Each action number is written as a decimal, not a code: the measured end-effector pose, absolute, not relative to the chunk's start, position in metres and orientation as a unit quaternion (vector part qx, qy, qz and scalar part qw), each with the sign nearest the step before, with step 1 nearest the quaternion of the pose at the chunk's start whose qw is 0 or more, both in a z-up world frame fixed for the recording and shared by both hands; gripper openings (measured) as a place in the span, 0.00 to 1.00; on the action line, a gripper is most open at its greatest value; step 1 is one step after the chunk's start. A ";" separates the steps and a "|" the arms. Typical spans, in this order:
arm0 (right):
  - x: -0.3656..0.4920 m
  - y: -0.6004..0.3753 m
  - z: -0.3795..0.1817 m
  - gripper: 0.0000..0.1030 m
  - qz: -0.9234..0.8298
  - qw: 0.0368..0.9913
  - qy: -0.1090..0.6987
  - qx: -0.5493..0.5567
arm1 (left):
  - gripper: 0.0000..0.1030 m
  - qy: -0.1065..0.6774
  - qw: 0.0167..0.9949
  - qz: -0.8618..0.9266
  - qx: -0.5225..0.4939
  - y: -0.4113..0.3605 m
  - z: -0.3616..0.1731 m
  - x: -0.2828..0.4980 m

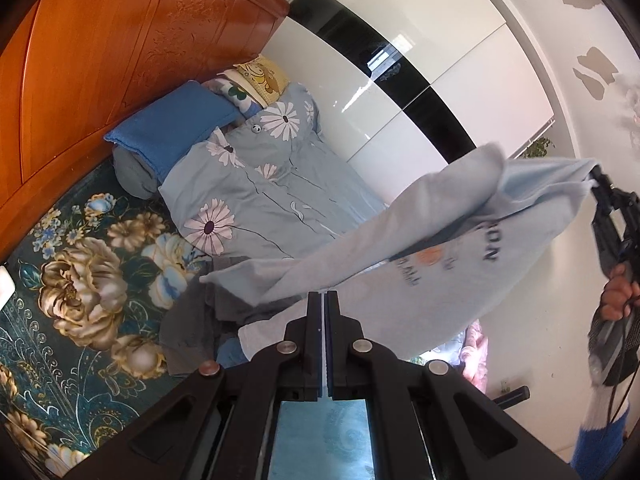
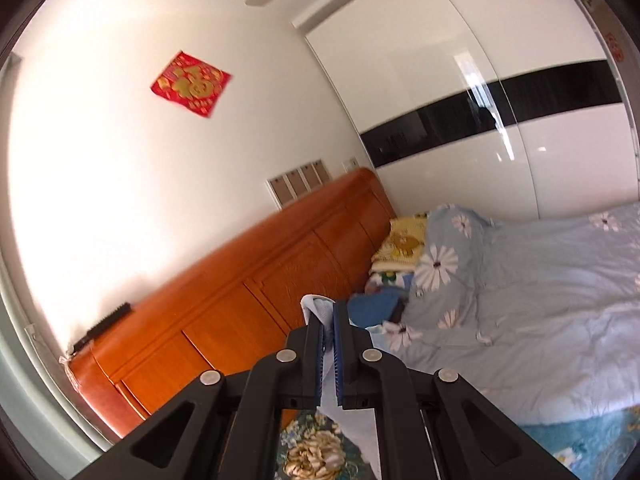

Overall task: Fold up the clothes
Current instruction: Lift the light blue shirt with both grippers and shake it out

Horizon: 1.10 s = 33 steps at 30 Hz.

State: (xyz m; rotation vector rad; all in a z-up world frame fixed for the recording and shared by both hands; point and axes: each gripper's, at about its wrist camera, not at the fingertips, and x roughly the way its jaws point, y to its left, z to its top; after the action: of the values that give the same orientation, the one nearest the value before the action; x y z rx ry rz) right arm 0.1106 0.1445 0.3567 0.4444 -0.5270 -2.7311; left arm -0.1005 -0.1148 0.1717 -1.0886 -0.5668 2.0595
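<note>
My left gripper has its jaws pressed together on an edge of the pale blue sweatshirt, the thin cloth caught between the pads. My right gripper is likewise clamped narrow on another bit of the same garment, a fold of light blue fabric bunching out above its fingertips. From the left wrist I can see the right gripper up at the far right with the hand wrapped round its handle, and the sweatshirt stretched in the air between the two tools, dark lettering and an orange patch showing on its underside. One sleeve trails down toward the bed. Relative to that bed, the sweatshirt hangs above the dark floral cover, near a heap of grey clothes lying on it. The flowered blue quilt lies farther up the bed, toward the wooden headboard, beside a blue pillow.
</note>
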 end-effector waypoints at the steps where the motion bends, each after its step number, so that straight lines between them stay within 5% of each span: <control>1: 0.114 0.147 0.364 0.05 -0.960 0.159 -0.176 0.147 | 0.00 -0.220 0.366 0.798 -0.425 -0.113 0.170 -0.100; 12: 0.166 0.243 0.326 0.05 -0.963 0.074 -0.175 0.192 | 0.03 -0.160 0.404 0.770 -0.467 -0.049 0.161 -0.070; 15: 0.190 0.283 0.317 0.04 -0.961 0.053 -0.184 0.198 | 0.12 -0.140 0.419 0.761 -0.475 -0.013 0.162 -0.051; 33: 0.293 0.525 0.310 0.05 -0.962 0.081 -0.149 0.212 | 0.30 -0.049 0.458 0.735 -0.497 0.223 0.178 0.156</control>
State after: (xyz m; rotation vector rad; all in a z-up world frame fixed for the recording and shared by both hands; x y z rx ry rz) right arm 0.2932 0.5247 0.3100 0.6343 -0.4460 -2.8768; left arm 0.1557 0.2229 0.1782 -1.2242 -0.1212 1.8113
